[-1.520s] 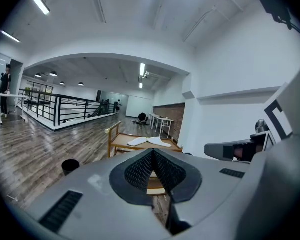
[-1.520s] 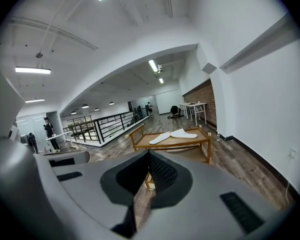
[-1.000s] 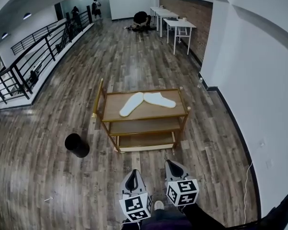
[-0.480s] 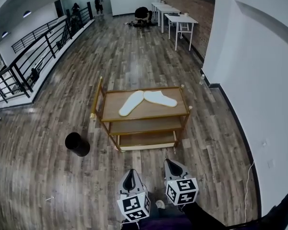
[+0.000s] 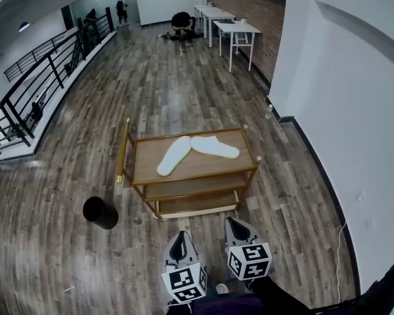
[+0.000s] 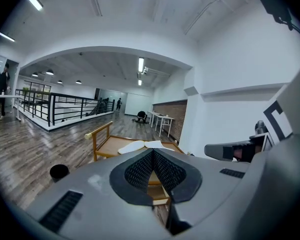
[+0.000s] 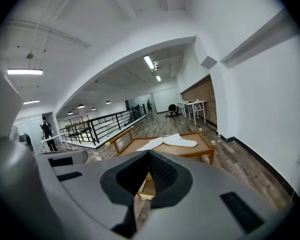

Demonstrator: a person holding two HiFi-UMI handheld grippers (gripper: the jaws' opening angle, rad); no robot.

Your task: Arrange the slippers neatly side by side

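While left gripper and right gripper jaws are clenched | 2 slippers inside cart edges | floor all round

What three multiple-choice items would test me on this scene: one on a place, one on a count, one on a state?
1. Where do the slippers lie?
A) in a drawer
B) on the top shelf of the cart
C) on a chair

2. How many slippers are there?
A) one
B) two
C) four

3. How are the left hand-held gripper and the right hand-held gripper?
A) wide open
B) shut on a slipper
C) shut and empty

Key:
1 B, both lie on the top board.
2 B, two white shapes form a V.
3 C, each gripper view shows the jaws together with nothing between.
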